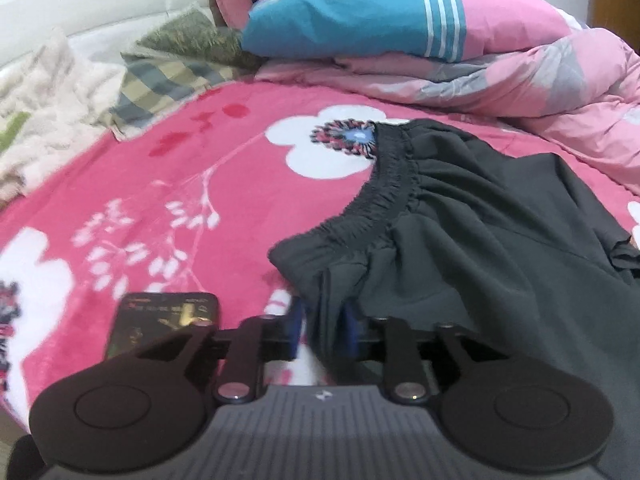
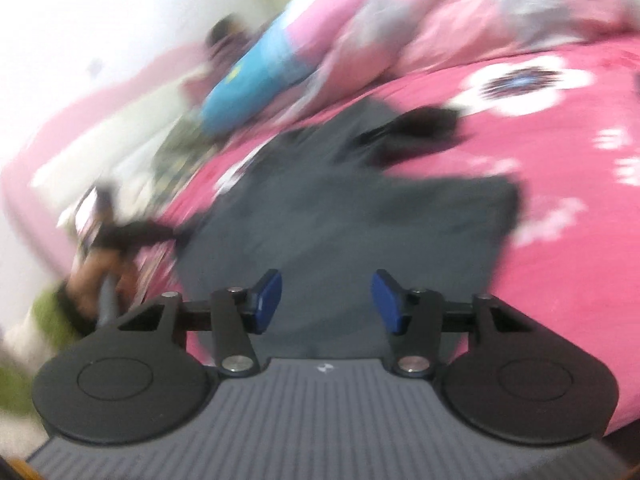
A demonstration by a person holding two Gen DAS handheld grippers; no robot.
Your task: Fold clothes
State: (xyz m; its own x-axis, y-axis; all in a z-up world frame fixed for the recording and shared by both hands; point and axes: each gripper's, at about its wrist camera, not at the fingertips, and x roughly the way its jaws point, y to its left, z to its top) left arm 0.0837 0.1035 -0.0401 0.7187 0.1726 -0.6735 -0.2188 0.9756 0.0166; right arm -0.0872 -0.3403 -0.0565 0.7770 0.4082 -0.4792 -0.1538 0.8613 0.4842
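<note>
From the left wrist, the left gripper (image 1: 323, 330) pinches a bunched fold of the dark grey trousers (image 1: 480, 240) between its blue pads, the ruched elastic waistband (image 1: 384, 184) curving ahead over the plush pink floral blanket (image 1: 180, 168). From the right wrist, heavily blurred, the right gripper (image 2: 326, 302) hangs spread and empty above the smooth trouser cloth, which lies ahead of it.

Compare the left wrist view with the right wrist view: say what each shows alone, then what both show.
Only the left wrist view shows the dark phone, the gathered elastic waistband, and the left hand-held gripper shut on the dark grey fabric garment. Only the blurred right wrist view shows the open right hand-held gripper and a hand. Both show the garment, the pink floral blanket and the blue-and-pink pillow.
</note>
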